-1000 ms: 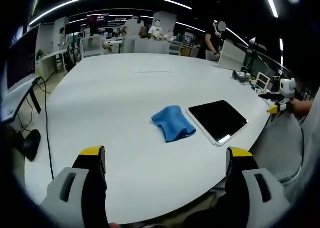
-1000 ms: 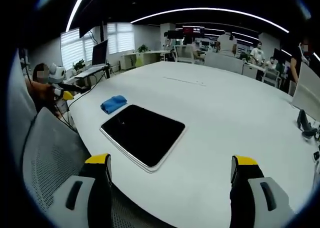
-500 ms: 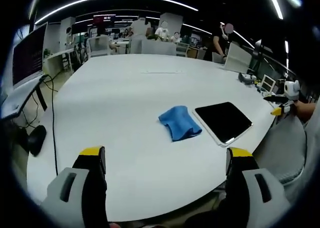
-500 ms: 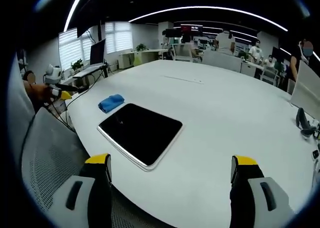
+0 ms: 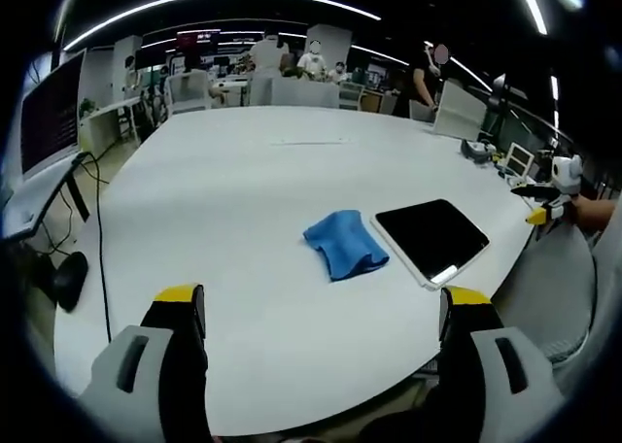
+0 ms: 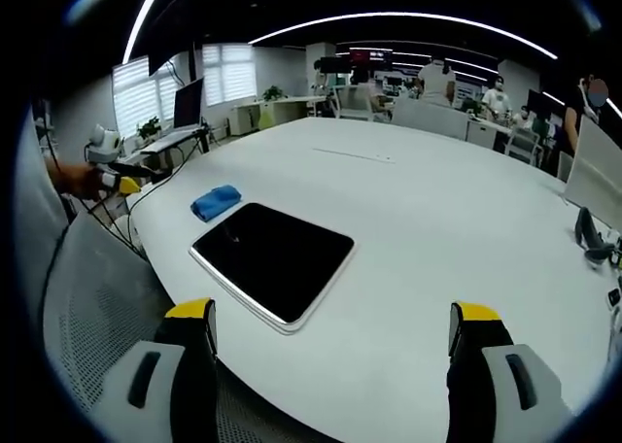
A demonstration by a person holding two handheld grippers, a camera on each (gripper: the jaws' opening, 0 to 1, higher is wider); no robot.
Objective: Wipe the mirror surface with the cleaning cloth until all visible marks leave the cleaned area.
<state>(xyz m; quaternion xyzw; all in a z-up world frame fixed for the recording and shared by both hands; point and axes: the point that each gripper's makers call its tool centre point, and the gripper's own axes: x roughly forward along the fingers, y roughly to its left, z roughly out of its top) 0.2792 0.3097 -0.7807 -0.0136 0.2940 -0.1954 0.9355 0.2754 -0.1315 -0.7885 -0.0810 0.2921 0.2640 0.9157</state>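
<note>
While the left hand-held gripper (image 5: 321, 317) hangs spread, the cloth (image 5: 342, 244) lies ahead.

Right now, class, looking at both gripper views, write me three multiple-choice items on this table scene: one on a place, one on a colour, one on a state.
1. Where does the cloth lie?
A. on the mirror
B. on the table beside the mirror
C. in a gripper

2. What colour is the cloth?
A. blue
B. red
C. white

3. How does the left gripper stand?
A. shut on the cloth
B. shut, empty
C. open, empty

Answers: 1 B, the cloth rests on the white table, next to the dark mirror. 2 A, it shows blue in both views. 3 C, its yellow-tipped jaws stand wide apart with nothing between them; the right gripper stands the same.
</note>
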